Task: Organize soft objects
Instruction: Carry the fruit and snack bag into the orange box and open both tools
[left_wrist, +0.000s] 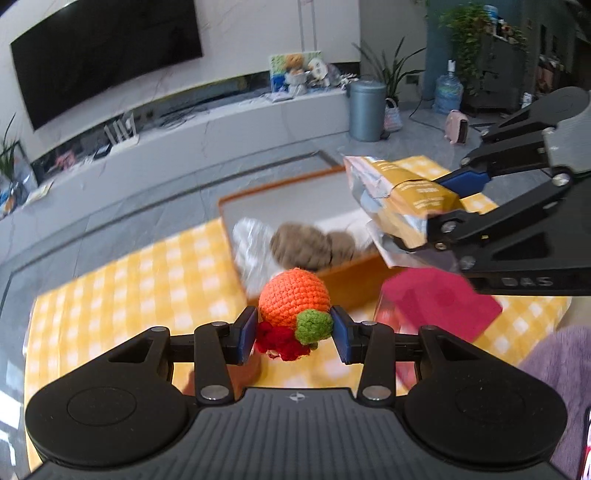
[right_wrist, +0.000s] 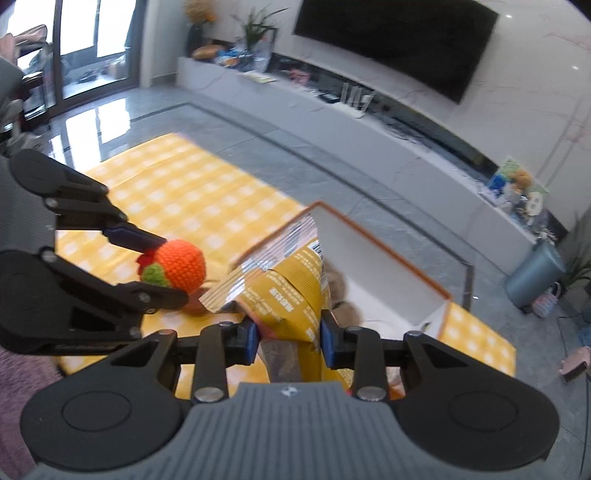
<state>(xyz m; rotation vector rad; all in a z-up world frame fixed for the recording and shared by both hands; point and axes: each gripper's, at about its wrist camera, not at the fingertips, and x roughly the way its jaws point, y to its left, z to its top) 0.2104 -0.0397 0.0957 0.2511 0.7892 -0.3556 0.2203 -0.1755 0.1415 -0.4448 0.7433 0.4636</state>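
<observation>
A: Left wrist view, centre frame: what's the left gripper (left_wrist: 294, 334) doing?

B: Its 2 blue pads are clamped on a crocheted orange ball (left_wrist: 294, 298) w/ a green leaf and red bits at its base. Held up above a yellow checked cloth (left_wrist: 122, 295).

A: And the right gripper (left_wrist: 430, 210)?

B: Comes in from the right edge, upper half. Jaws pinched on a crumpled yellow snack bag (left_wrist: 399, 199) w/ silver lining, hanging over the near right corner of an orange-rimmed box (left_wrist: 280, 184).

A: What's in the box?

B: Mid-frame: 2 brown fuzzy lumps (left_wrist: 301, 245) and sth white at their left. Blurred, can't tell more.

A: Anything else nearby?

B: Magenta flat item (left_wrist: 443, 302) on the cloth, lower right, below the right gripper. Purple fuzzy fabric (left_wrist: 561, 369) at the right edge.

A: Right wrist view?

B: Bottom centre: right gripper (right_wrist: 288, 341) w/ the snack bag (right_wrist: 291, 291) squeezed between its pads. Box (right_wrist: 388, 236) open behind it, centre-right. Left gripper (right_wrist: 166, 267) at left w/ the ball (right_wrist: 181, 267), above the cloth (right_wrist: 184, 195), just left of the bag, not touching it.
</observation>
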